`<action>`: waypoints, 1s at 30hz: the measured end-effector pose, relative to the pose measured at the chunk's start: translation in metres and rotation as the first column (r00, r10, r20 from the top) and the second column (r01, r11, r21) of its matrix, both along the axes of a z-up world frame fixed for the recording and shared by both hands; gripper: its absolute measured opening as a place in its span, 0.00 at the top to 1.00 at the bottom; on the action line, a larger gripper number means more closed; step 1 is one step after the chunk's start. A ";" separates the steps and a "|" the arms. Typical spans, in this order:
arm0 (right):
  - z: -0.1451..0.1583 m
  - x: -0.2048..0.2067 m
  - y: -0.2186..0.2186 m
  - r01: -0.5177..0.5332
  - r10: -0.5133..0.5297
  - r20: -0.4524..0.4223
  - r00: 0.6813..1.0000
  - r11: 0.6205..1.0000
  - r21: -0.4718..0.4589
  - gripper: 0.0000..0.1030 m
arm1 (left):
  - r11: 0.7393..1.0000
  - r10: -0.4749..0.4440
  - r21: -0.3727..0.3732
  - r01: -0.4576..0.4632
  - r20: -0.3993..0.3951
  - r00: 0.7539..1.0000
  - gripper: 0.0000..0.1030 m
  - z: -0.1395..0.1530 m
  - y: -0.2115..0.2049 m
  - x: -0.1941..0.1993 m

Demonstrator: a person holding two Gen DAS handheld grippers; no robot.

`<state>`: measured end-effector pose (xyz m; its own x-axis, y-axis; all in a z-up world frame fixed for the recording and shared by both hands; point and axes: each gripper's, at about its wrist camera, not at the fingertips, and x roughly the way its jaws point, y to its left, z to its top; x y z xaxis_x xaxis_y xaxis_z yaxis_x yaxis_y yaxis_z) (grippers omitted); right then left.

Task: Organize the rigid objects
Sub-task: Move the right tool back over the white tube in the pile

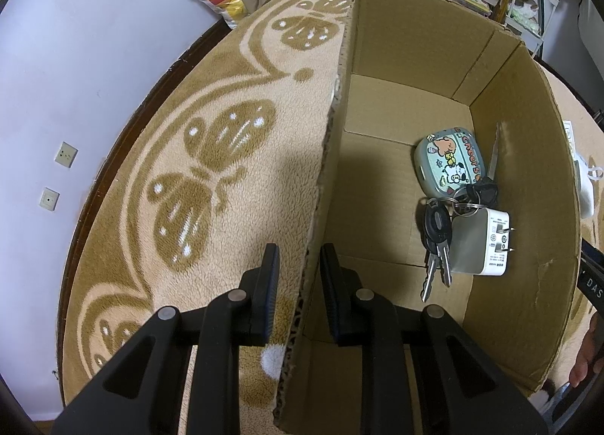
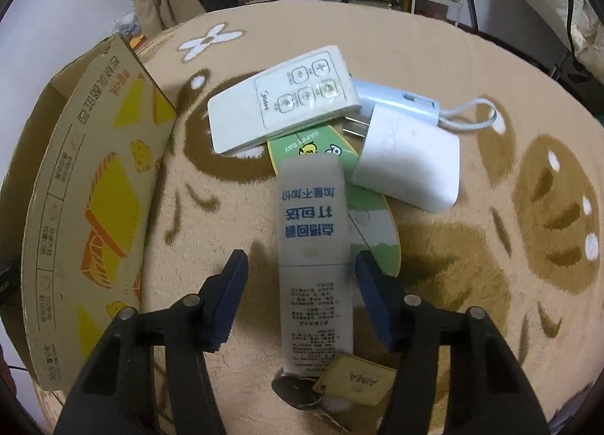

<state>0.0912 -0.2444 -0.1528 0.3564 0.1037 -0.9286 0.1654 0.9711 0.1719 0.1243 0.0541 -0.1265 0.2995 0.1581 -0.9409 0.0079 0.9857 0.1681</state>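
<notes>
Straddling the white tube [image 2: 313, 242], right gripper [image 2: 298, 276] gapes wide (left gripper [image 1: 300, 265] narrow, around box wall [image 1: 321, 208]).

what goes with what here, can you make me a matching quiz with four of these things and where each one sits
Things:
1. keys
2. remote
3. white tube
4. left gripper

Places:
A. between the right gripper's open fingers
B. astride the box wall
C. on the box floor beside a white plug
D. on top of the pile on the blanket

Pairs: 1-C, 2-D, 3-A, 4-B
</notes>
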 end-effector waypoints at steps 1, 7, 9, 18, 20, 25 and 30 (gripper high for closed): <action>-0.001 0.001 -0.001 0.003 -0.003 -0.002 1.000 1.000 0.005 0.43 | 1.000 0.000 0.000 0.000 0.000 1.000 0.79 0.000 -0.001 0.000; -0.003 0.000 0.003 -0.001 0.001 0.005 1.000 0.999 -0.054 0.55 | 1.000 0.000 -0.001 0.000 0.000 1.000 0.79 0.000 0.000 0.000; -0.003 0.001 0.000 0.005 -0.005 0.008 1.000 0.999 -0.049 0.55 | 1.000 0.000 -0.001 0.000 0.000 1.000 0.79 0.000 0.000 0.000; -0.005 0.003 0.005 0.000 0.001 0.022 1.000 0.999 -0.048 0.55 | 1.000 0.001 -0.003 -0.001 0.000 1.000 0.79 0.000 0.000 0.000; -0.004 0.003 0.006 0.001 0.000 0.022 1.000 0.999 -0.047 0.55 | 1.000 0.001 -0.002 -0.001 0.000 1.000 0.79 0.000 0.000 0.000; -0.004 0.003 0.007 0.002 -0.002 0.018 1.000 0.999 -0.041 0.55 | 1.000 0.000 -0.001 0.000 0.000 1.000 0.79 0.000 0.001 0.000; -0.004 0.003 0.008 0.001 0.000 0.019 1.000 0.999 -0.039 0.55 | 1.000 0.000 -0.001 0.000 0.000 1.000 0.79 0.001 0.001 0.000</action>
